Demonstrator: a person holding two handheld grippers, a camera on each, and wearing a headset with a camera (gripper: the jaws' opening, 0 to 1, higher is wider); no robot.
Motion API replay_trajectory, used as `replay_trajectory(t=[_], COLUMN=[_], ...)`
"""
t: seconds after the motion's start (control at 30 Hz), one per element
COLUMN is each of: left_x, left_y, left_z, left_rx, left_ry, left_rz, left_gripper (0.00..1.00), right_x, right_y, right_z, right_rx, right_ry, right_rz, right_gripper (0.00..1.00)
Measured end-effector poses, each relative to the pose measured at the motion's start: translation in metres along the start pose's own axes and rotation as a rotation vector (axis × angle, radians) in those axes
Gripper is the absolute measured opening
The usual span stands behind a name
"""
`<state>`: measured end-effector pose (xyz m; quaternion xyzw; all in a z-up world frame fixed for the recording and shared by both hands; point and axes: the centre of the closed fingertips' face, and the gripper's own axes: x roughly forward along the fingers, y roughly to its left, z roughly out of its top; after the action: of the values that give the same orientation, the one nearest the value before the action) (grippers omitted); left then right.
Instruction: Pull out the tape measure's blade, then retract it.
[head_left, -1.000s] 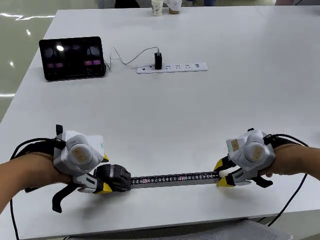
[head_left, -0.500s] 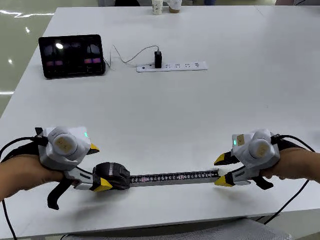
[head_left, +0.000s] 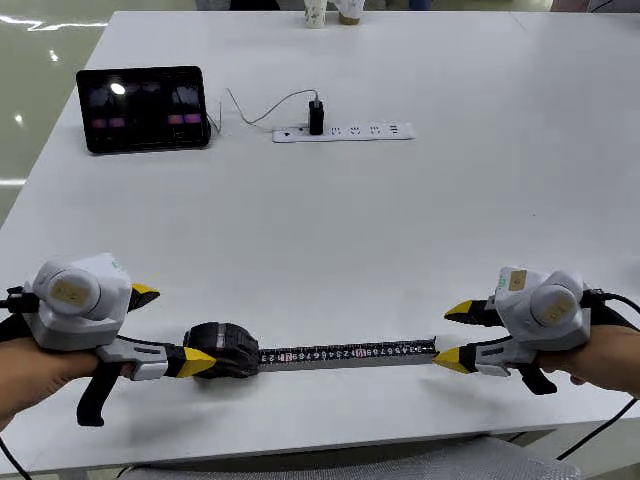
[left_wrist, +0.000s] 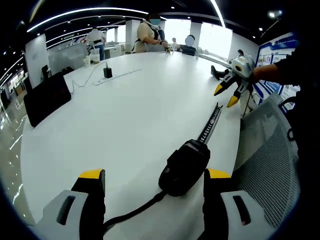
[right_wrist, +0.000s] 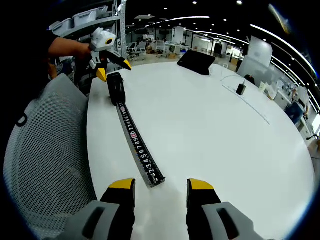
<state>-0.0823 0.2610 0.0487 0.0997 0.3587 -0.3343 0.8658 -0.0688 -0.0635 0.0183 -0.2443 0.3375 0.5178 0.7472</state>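
Two grippers are resting low over the near edge of the white counter (head_left: 400, 220), one at each end of a single tape measure (head_left: 222, 350). The left gripper (head_left: 171, 326) is holding its fingers (left_wrist: 92, 200) wide apart. The black case is lying between them, just beside the near finger's yellow tip, and they are not clamping it. Whether that tip is touching the case cannot be told. The right gripper (head_left: 452, 334) is also keeping its fingers (right_wrist: 120, 195) apart, gripping nothing. The hooked end of the one blade (head_left: 345, 352) is lying flat on the counter just ahead of the gap between them, clear of both tips.

The blade is stretching to the right from the case, numbers facing up. Far off on the left, one dark tablet (head_left: 143, 108) is standing. To its right one power strip (head_left: 360, 132) is carrying one black charger (head_left: 316, 118). Two cups (head_left: 314, 12) are sitting at the far edge, partly cut off.

Compared with a second ago, the left fingers are no longer closing around the case and have drawn back leftward. The right fingers, then at the blade's tip, are now standing off to the right. The blade is lying pulled out about as far as before.
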Motion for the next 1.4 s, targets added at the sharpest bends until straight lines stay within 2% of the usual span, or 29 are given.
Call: replay_trajectory(t=[0.07,0.17,0.27,0.4,0.53,0.67,0.87,0.93,1.03,1.07,1.4], left_x=[-0.003,-0.008,-0.013,-0.019,-0.022,-0.021,-0.020,-0.022,-0.025,-0.026,-0.029], left_y=[0.002,0.004,0.003,0.005,0.006,0.004,-0.005,-0.007,-0.012,-0.012,-0.016], left_z=[-0.003,-0.007,-0.006,-0.010,-0.016,-0.026,-0.039,-0.040,-0.035,-0.036,-0.046], left_rx=[-0.022,-0.072,-0.110,-0.114,-0.118,-0.078,-0.096,-0.105,-0.141,-0.144,-0.130], left_ry=[-0.010,-0.037,-0.073,-0.089,-0.098,-0.074,-0.054,-0.060,-0.104,-0.106,-0.082], left_rz=[0.018,0.036,0.046,0.078,0.095,0.101,0.071,0.066,0.053,0.053,0.059], left_gripper=[0.77,0.78,0.83,0.85,0.86,0.90,0.95,0.97,0.99,0.99,0.99], right_x=[-0.002,-0.008,-0.013,-0.018,-0.021,-0.024,-0.032,-0.037,-0.043,-0.045,-0.062], right_y=[0.001,-0.003,-0.005,-0.004,-0.002,0.000,0.005,0.007,0.010,0.010,0.006], right_z=[-0.003,-0.002,-0.003,-0.007,-0.013,-0.018,-0.029,-0.030,-0.035,-0.037,-0.061], right_rx=[0.020,0.066,0.091,0.131,0.163,0.199,0.222,0.232,0.261,0.267,0.314], right_ry=[-0.006,-0.046,-0.077,-0.098,-0.103,-0.108,-0.099,-0.105,-0.112,-0.111,-0.102], right_rz=[-0.018,-0.073,-0.113,-0.142,-0.159,-0.166,-0.157,-0.156,-0.137,-0.133,-0.150], right_gripper=[0.41,0.44,0.49,0.59,0.61,0.66,0.71,0.73,0.82,0.84,0.99])
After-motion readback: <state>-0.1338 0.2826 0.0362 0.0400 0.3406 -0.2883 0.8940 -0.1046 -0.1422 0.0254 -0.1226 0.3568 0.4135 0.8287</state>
